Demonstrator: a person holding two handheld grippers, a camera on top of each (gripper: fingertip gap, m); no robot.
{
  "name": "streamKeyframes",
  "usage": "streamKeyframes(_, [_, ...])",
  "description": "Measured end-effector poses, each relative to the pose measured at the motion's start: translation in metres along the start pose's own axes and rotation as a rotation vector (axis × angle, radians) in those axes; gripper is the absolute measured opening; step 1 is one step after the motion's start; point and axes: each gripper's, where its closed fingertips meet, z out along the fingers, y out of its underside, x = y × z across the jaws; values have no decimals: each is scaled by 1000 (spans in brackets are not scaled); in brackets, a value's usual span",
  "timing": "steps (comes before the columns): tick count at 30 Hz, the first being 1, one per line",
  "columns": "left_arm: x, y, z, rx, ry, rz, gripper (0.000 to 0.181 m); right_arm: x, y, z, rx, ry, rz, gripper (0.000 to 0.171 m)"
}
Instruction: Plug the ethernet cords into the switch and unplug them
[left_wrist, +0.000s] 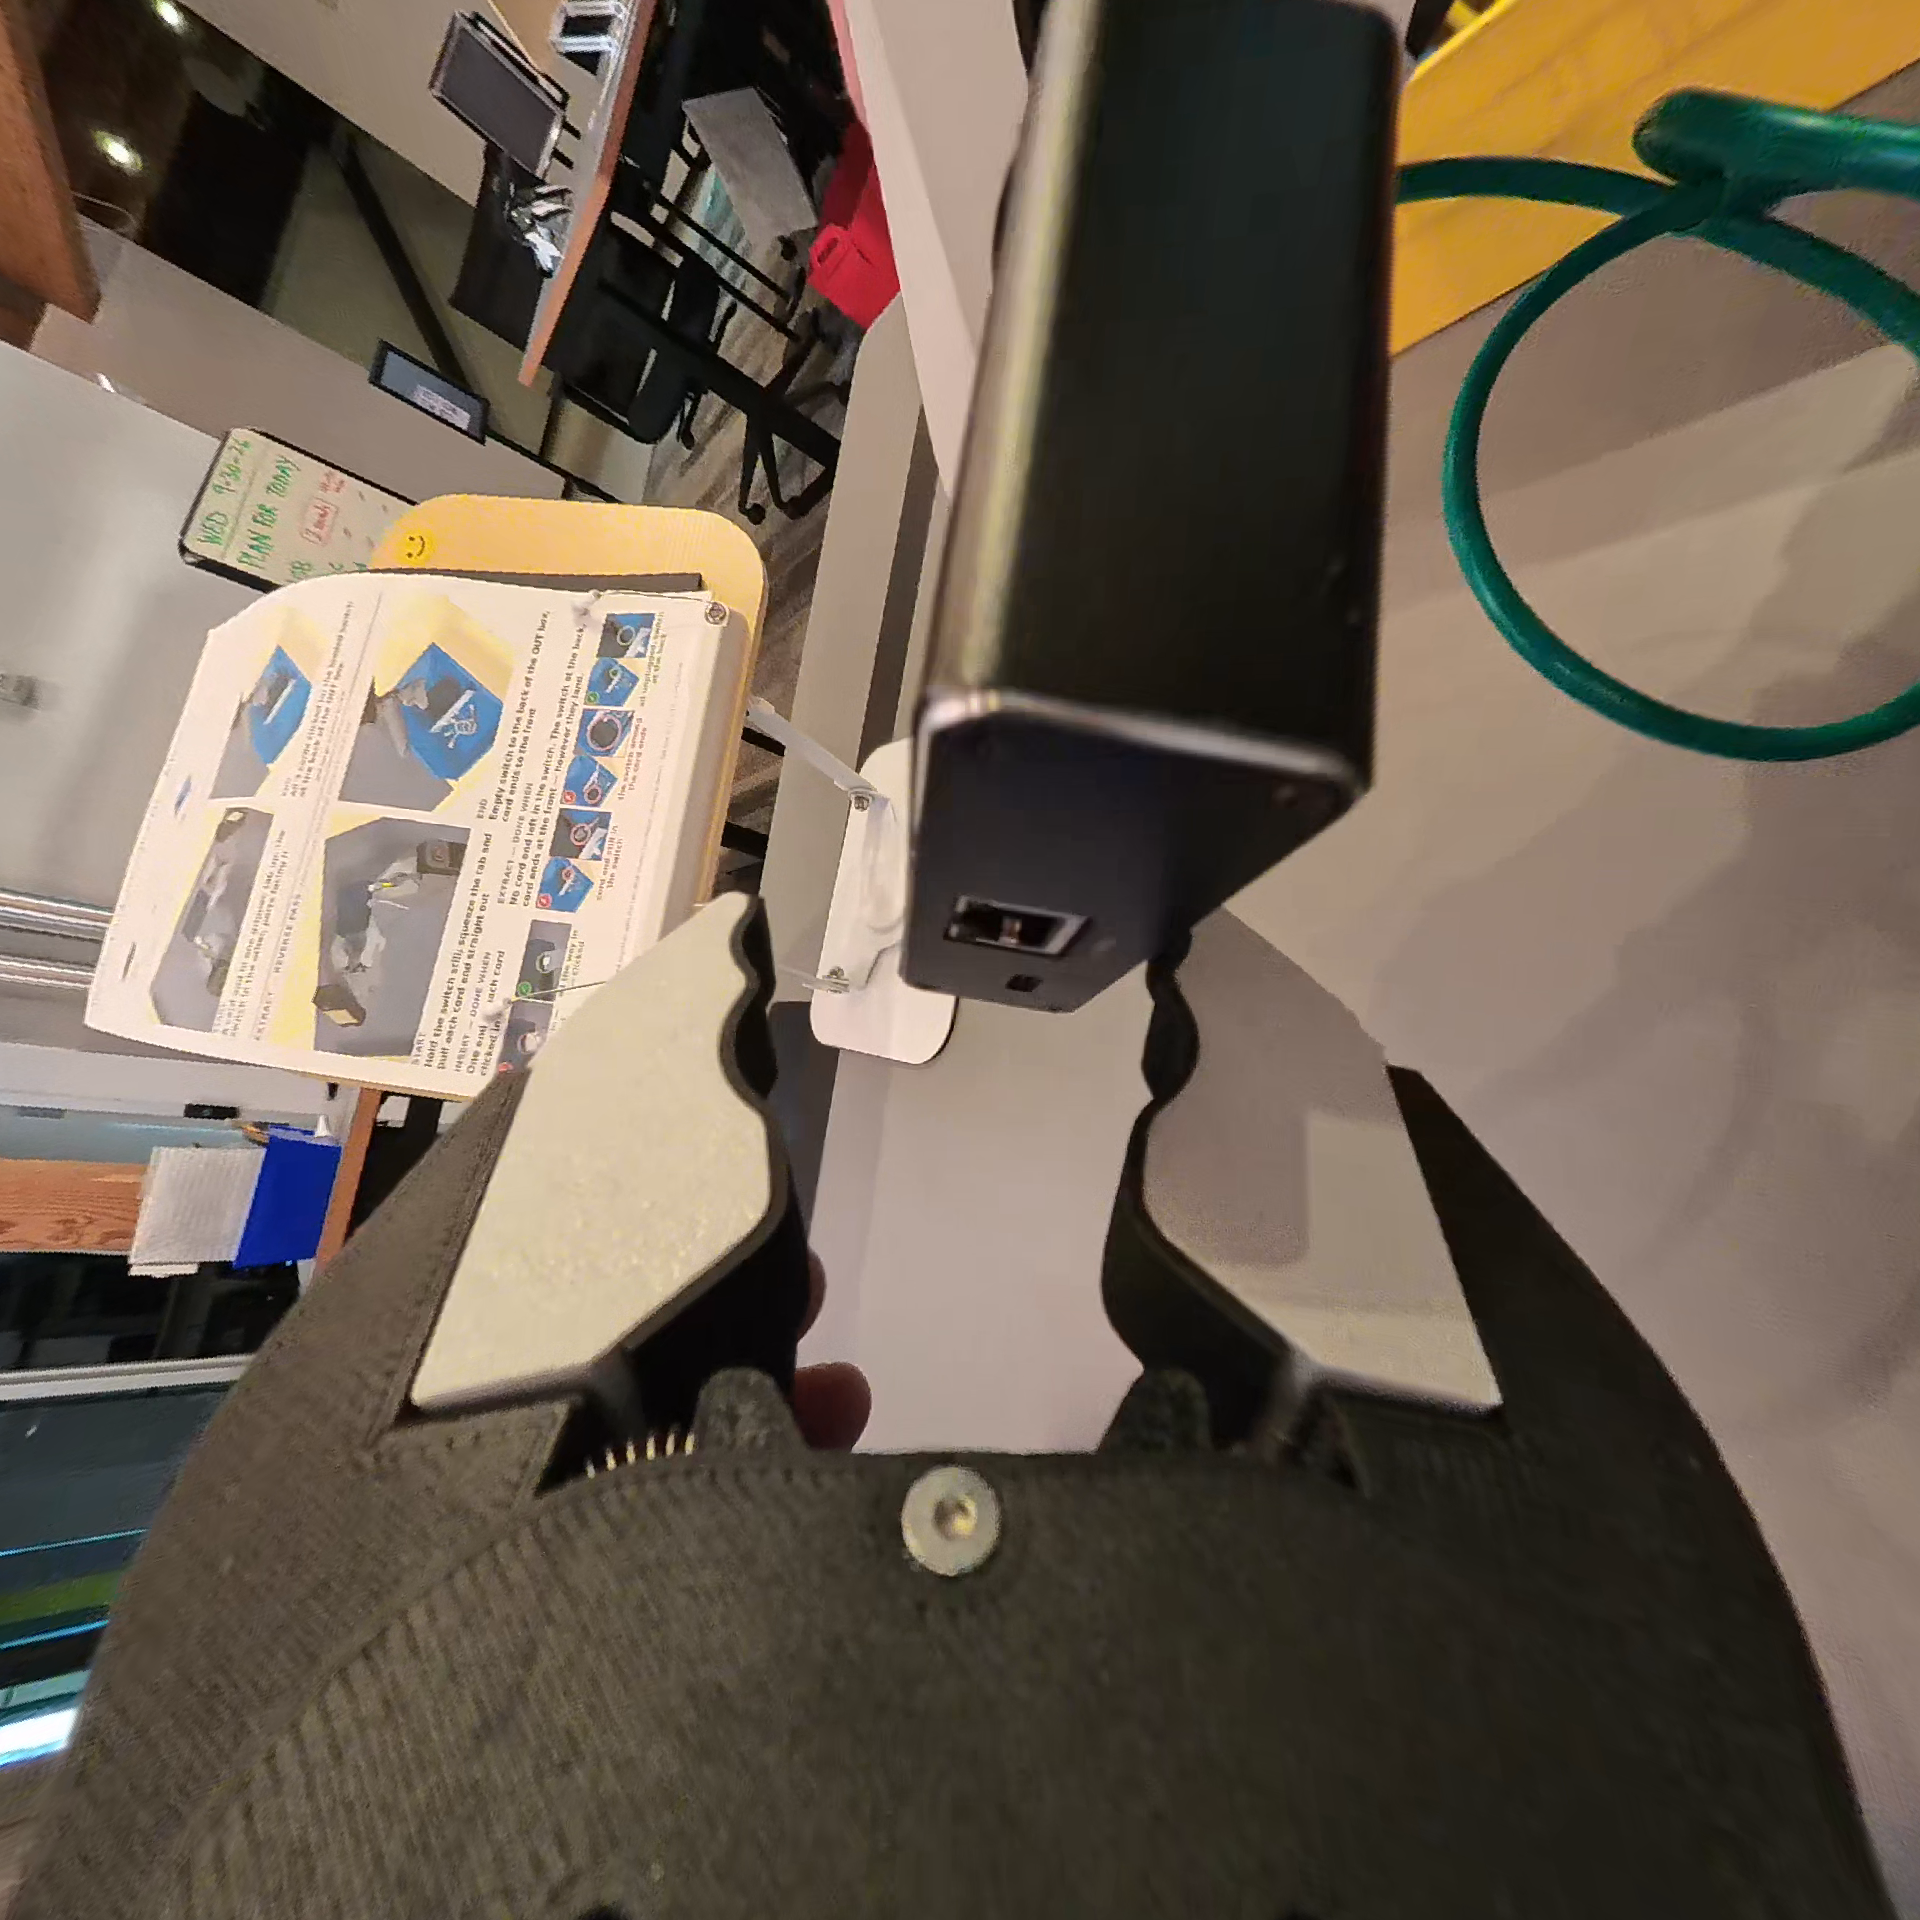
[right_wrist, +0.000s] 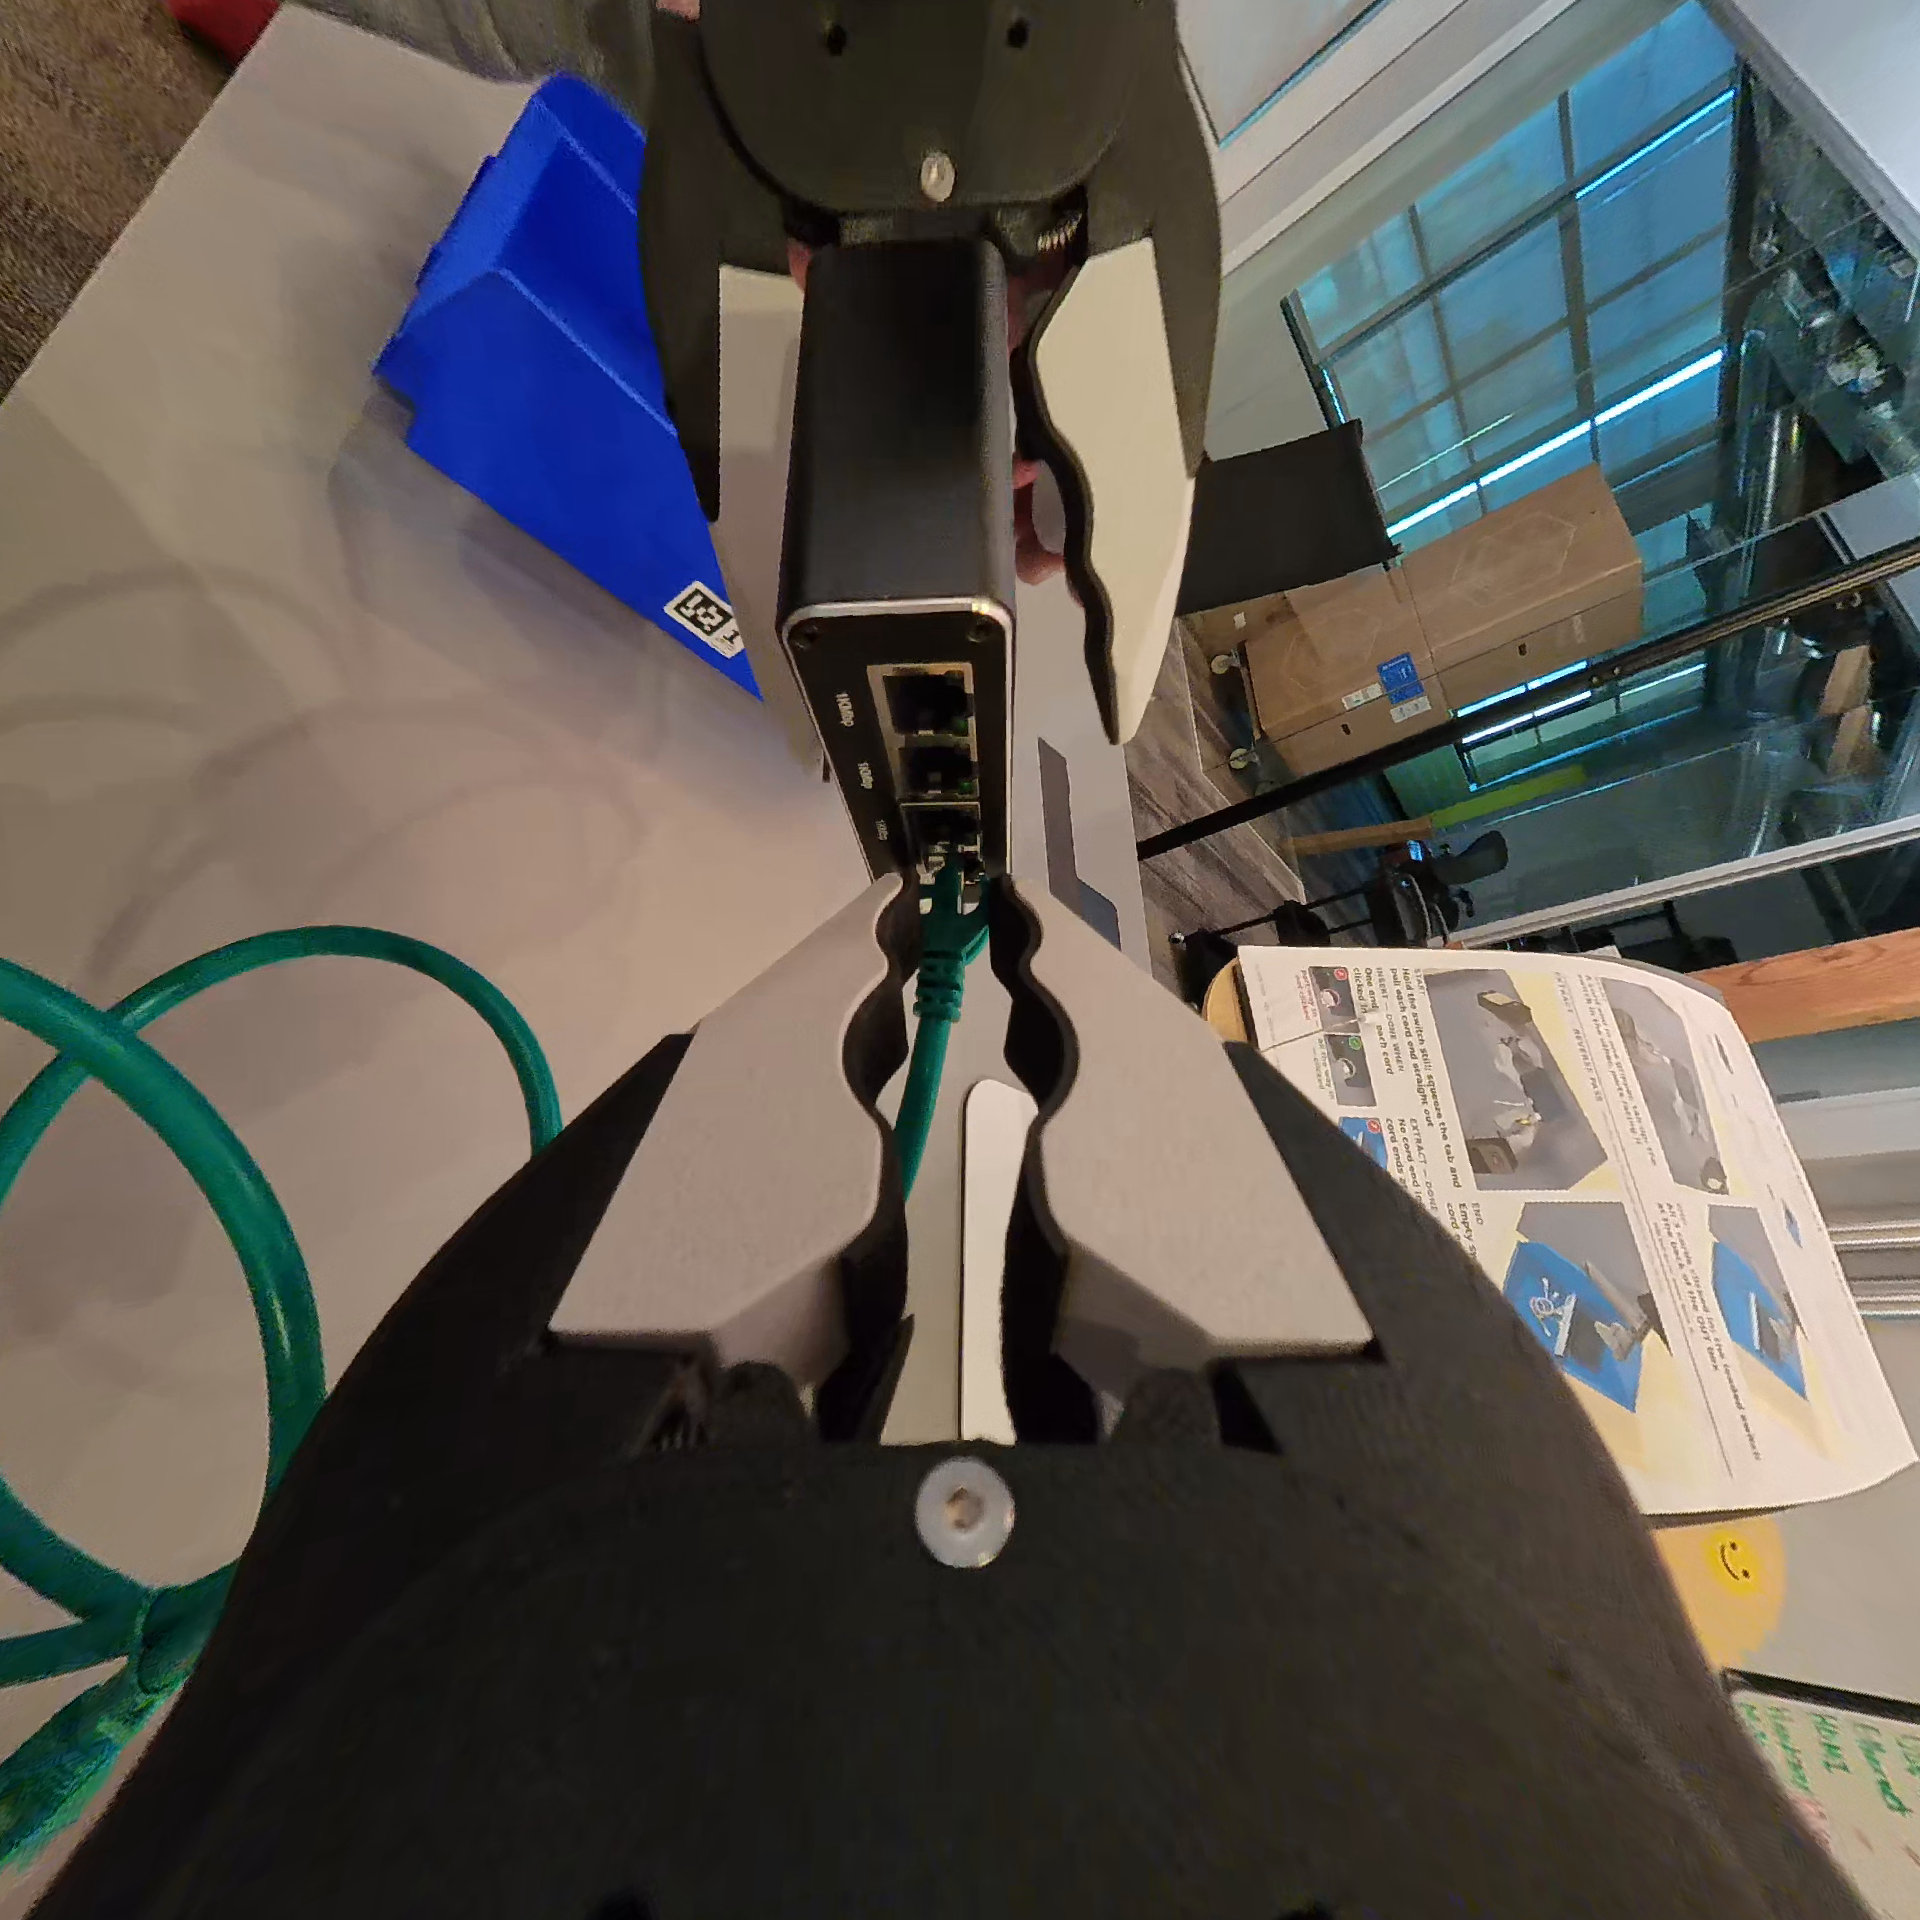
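Observation:
A black switch (left_wrist: 1174, 416) lies along the grey table (left_wrist: 1558, 1039), its rear end toward my left gripper (left_wrist: 956, 951). That gripper is open. Its right fingertip (left_wrist: 1164, 987) sits at the switch's near corner and its left finger stands clear. In the right wrist view the switch (right_wrist: 899, 447) shows three ports. My right gripper (right_wrist: 948, 894) is shut on the plug (right_wrist: 948, 951) of a green ethernet cord (right_wrist: 249, 1195). The plug's tip is at the mouth of the nearest port; I cannot tell how deep. The cord loops on the table (left_wrist: 1475, 540).
A blue bin (right_wrist: 540, 395) stands on the table (right_wrist: 312, 727) beside the switch. A printed instruction sheet (left_wrist: 416, 810) hangs on a stand with a white base (left_wrist: 883, 1023) at the table's edge, and also shows in the right wrist view (right_wrist: 1558, 1195). A hand's fingers (right_wrist: 1029, 520) show behind the left gripper. My hands' fingertips stand some 5 cm from each other.

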Motion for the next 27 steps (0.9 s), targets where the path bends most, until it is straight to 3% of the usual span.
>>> streamKeyframes(3, [1, 0, 1, 41, 19, -59, 70, 2, -4, -3, 29, 3, 23, 10])
streamKeyframes(9, [-8, -28, -11, 397, 98, -421, 67, 9, -15, -10, 110, 9, 99, 9])
streamKeyframes(12, [-8, -35, -14, 500, 126, -506, 66, 11, -20, -13, 145, 2, 135, 10])
streamKeyframes(19, [-8, -55, -28, 673, 149, -516, 62, 13, -31, -16, 210, -20, 197, 10])
streamKeyframes(27, [-8, -59, -29, 664, 126, -479, 47, 16, -31, -18, 214, -14, 211, 10])
